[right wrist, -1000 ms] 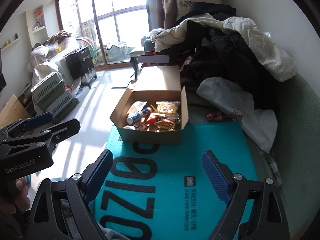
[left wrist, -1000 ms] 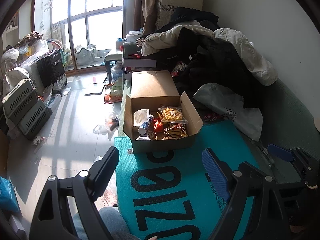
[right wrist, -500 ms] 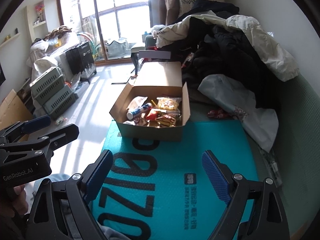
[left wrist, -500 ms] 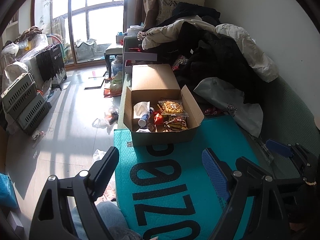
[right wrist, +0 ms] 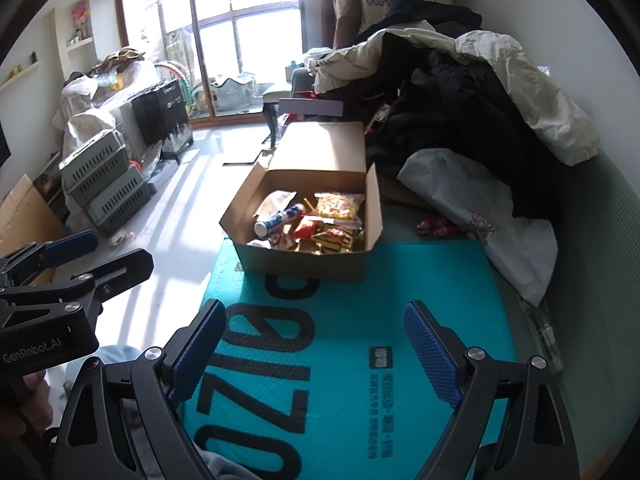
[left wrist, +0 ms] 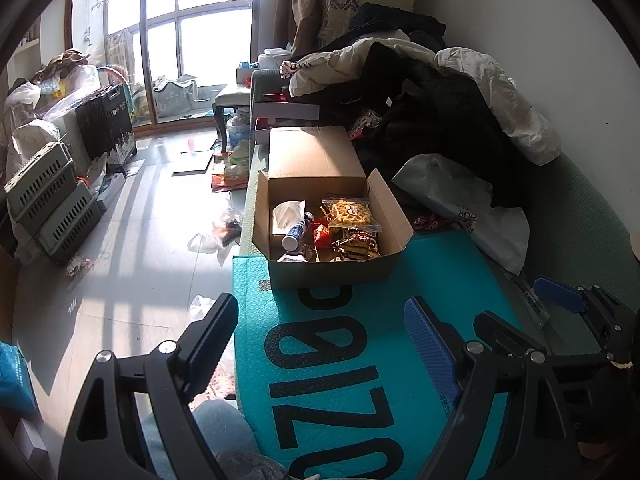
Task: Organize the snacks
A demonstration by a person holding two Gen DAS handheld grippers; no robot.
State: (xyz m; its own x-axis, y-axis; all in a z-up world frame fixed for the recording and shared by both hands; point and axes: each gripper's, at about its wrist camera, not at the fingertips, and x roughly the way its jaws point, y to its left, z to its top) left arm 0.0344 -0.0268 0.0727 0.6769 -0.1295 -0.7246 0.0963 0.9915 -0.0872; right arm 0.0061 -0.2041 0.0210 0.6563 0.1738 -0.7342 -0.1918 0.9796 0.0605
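An open cardboard box (left wrist: 332,268) (right wrist: 304,266) of snacks rests on the far end of a teal bubble mailer (left wrist: 360,360) (right wrist: 360,340) laid on a green sofa. Inside lie a yellow snack bag (left wrist: 352,212) (right wrist: 338,206), a blue-and-white tube (left wrist: 294,234) (right wrist: 278,218), red and dark wrappers (left wrist: 356,244) (right wrist: 320,234) and a white bag (left wrist: 286,212). My left gripper (left wrist: 320,328) hangs open above the mailer, short of the box. My right gripper (right wrist: 316,334) is also open and holds nothing. Each gripper shows at the edge of the other's view.
A heap of coats and a white plastic bag (left wrist: 468,208) (right wrist: 480,216) fills the sofa right of the box. A red wrapper (right wrist: 434,225) lies beside the box. Left is sunlit floor with stacked grey crates (left wrist: 48,200) (right wrist: 104,184) and scattered litter (left wrist: 216,236).
Both views have tipped slightly, so the box sits a little higher in the left wrist view. The grippers stay open and the snacks have not moved.
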